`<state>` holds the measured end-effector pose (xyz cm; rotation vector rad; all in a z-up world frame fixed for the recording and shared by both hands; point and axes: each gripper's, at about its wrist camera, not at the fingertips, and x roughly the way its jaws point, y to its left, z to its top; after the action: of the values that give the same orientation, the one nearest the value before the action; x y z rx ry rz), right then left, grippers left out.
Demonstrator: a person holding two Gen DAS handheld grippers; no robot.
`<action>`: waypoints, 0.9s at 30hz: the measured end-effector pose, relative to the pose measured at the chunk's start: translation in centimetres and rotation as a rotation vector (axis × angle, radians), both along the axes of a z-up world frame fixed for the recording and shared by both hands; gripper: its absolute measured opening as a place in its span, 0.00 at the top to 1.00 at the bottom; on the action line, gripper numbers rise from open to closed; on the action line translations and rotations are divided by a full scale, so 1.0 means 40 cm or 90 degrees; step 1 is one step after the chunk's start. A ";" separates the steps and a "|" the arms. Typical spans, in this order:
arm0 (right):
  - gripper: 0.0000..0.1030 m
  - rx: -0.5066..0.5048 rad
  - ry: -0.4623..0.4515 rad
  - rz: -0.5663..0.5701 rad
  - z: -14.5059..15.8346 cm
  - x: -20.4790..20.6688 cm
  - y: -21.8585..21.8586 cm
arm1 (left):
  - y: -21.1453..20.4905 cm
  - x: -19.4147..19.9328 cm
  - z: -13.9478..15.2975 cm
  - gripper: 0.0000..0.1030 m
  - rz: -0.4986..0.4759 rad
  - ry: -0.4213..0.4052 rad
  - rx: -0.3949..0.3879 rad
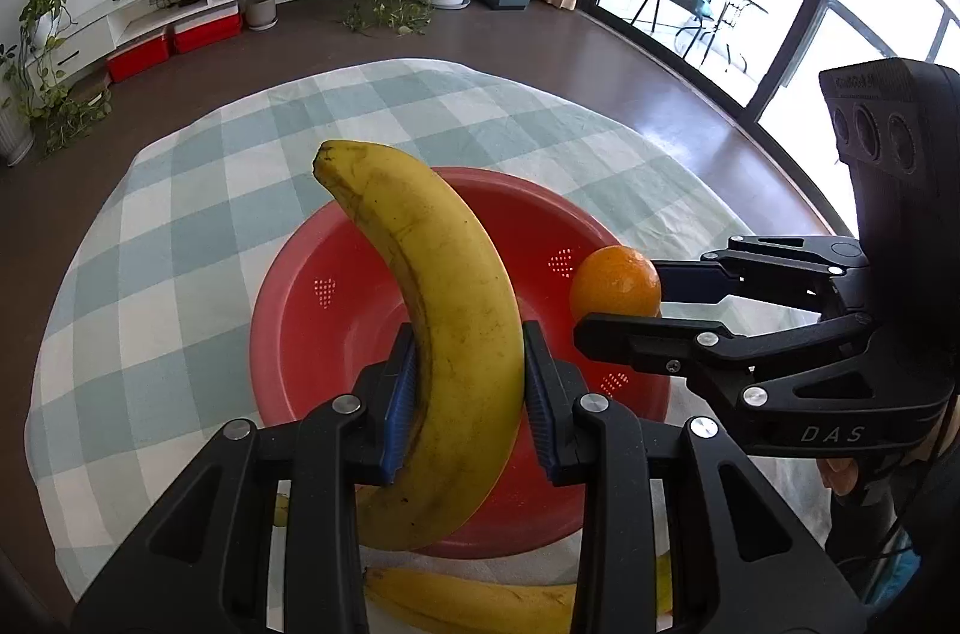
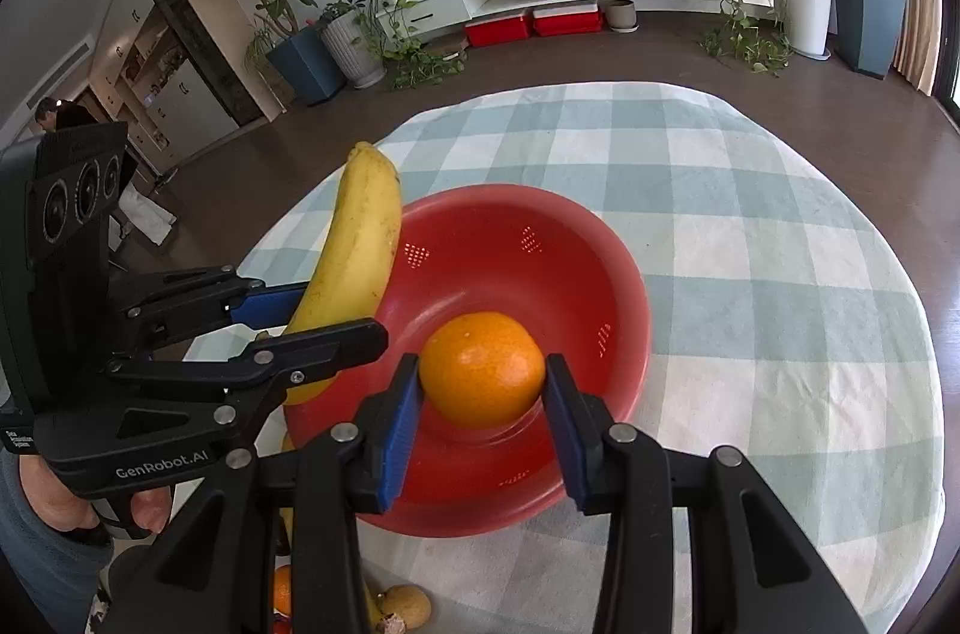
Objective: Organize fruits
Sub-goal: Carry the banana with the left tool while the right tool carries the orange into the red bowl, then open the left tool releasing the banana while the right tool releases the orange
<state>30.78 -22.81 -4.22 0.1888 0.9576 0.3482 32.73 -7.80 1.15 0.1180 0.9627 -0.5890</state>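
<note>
- Two fruits are in the air at once, and both hang above the same round red plastic colander bowl (image 2: 624, 310) on the table with the pale green and white checked cloth (image 2: 750, 226).
- The left gripper (image 1: 468, 394) is clamped on a long yellow banana (image 1: 444, 310), blue pads (image 1: 401, 394) pressing its flanks around mid-length. The long axis runs up and away from the gripper, tip tilted to the far left, lower end dropping toward the near rim.
- The right gripper (image 2: 483, 394) is clamped on a round orange mandarin (image 2: 483, 370), pinched at its widest part, sitting over the bowl's near half in the right wrist view.
- Here's the relation that matters: the mandarin looks more squarely over the basin, while the banana hangs by the left rim, so the right hand seems nearer a clean drop.
- The banana's length is the catch; it probably needs laying flatter across the bowl so it doesn't tip over the rim.
- Another yellow banana (image 1: 480, 601) lies on the cloth, just short of the bowl's near edge.
</note>
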 end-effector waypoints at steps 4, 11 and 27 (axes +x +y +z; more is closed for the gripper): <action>0.58 -0.019 0.012 0.002 -0.026 0.013 0.007 | -0.021 0.015 -0.047 0.70 -0.008 0.006 0.025; 0.58 -0.096 0.000 0.011 -0.035 0.019 0.030 | -0.026 0.033 -0.102 0.70 -0.009 0.012 0.058; 0.57 -0.124 -0.006 0.020 -0.039 0.023 0.034 | -0.025 0.035 -0.114 0.69 0.001 0.018 0.074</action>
<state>31.71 -21.47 -5.78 -0.0053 0.9790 0.2831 34.13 -8.79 -3.42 0.2133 1.0244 -0.5345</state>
